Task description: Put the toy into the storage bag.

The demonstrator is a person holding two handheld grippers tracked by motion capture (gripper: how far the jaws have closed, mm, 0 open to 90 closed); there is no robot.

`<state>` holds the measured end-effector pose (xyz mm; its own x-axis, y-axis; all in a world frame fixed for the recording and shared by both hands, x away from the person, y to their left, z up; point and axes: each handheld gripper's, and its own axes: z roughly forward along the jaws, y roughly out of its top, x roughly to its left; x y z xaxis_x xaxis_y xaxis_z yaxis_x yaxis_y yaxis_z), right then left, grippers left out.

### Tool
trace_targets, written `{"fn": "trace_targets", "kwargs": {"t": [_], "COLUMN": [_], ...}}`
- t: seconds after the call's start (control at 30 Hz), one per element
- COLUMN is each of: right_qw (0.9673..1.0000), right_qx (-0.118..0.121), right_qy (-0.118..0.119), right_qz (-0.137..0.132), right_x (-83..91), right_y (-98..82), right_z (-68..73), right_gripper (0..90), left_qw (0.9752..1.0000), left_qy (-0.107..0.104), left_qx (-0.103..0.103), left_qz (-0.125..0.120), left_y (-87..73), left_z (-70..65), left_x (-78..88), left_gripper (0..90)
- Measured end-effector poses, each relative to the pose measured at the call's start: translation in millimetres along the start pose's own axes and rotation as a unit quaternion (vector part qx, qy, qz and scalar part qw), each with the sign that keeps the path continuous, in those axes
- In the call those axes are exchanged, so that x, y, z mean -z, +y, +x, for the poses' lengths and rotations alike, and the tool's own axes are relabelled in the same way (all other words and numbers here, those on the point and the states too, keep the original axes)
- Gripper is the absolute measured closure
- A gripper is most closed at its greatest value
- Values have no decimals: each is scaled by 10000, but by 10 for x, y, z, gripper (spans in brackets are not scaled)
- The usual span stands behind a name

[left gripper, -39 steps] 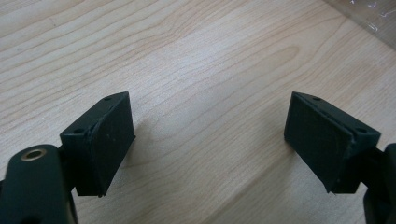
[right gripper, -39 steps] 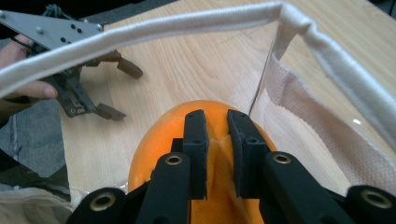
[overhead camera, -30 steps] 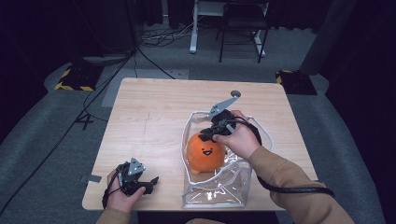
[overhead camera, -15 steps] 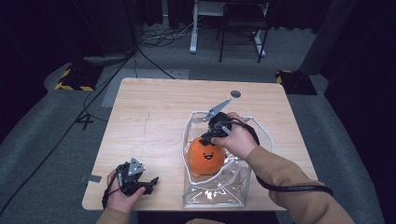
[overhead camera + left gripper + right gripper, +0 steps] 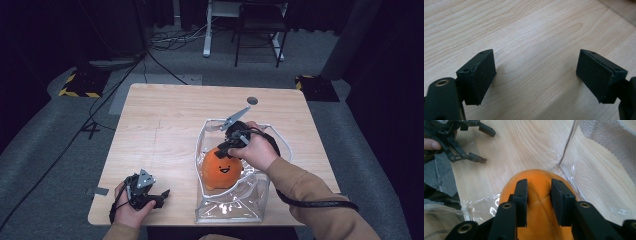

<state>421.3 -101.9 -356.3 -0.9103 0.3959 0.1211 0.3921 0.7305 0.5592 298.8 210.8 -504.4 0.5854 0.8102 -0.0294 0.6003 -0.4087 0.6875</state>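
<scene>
— Wood-grain table (image 5: 165,125), pale, set on grey carpet in a dark room, with a desk frame and a chair at the far side. What sits at the near left?

— A left hand (image 5: 127,210) resting on the table close to its near edge, holding the left gripper (image 5: 161,196). Its jaws point right along the tabletop. In the left gripper view (image 5: 536,77) they stand wide apart, released, with bare wood between the pads.

— And further right?

— A clear plastic bag (image 5: 230,200) lies open on the right half of the table, its mouth toward the far side. Inside it is an orange plush toy (image 5: 220,170) with a little smiling face turned toward the near edge.

— Where is the toy relative to the claw?

— Directly under it. The right hand (image 5: 255,150) comes in from the near right, tan sleeve (image 5: 305,195) bent at the elbow, and aims the right gripper (image 5: 225,149) down into the bag. In the right gripper view (image 5: 539,201) the two black pads flank a raised fold of orange fabric (image 5: 536,177), pinching it between them, so it is grasping the toy.

— Anything hard to make out?

— The jaw tips are hidden behind the hand in the high view. The toy's lower body is blurred by glare on the plastic, and the right gripper view cuts off its underside.
</scene>
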Motion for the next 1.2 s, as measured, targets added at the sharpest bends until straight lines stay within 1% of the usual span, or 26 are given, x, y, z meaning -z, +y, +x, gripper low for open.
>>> {"fn": "trace_targets", "kwargs": {"t": [0.07,0.17,0.27,0.43,0.63,0.73,0.83,0.93,1.1,1.2], "right_qw": [10000,10000,9998,9993,9979,9964,9947,9916,9871,9837], "right_qx": [25,-16,-32,-71,-6,70,88,122,124,97], "right_qy": [-18,0,-28,-97,-180,-217,-264,-336,-418,-512], "right_qz": [-23,-58,-179,-355,-618,-811,-989,-1241,-1538,-1719], "right_x": [10,27,54,134,282,374,456,565,733,839], "right_y": [-6,-16,-25,-46,-60,-60,-65,-81,-129,-189], "right_z": [-4,-2,0,-3,28,55,77,95,114,124], "right_gripper": [633,610,573,560,556,539,527,519,527,530], "left_qw": [10000,10000,10000,10000,10000,10000,10000,10000,10000,10000], "left_qy": [0,1,0,1,-1,1,-1,-1,-1,-3], "left_qx": [0,-1,1,-16,-19,-21,10,11,8,-7], "left_qz": [1,2,1,13,21,8,-11,-13,-11,1], "left_y": [0,0,0,0,0,-5,-6,-6,-6,-4], "left_z": [0,0,0,2,2,1,-3,-4,-3,0], "left_x": [0,0,0,2,4,5,3,4,4,5], "left_gripper": [164,164,164,164,164,164,164,164,164,164]}}
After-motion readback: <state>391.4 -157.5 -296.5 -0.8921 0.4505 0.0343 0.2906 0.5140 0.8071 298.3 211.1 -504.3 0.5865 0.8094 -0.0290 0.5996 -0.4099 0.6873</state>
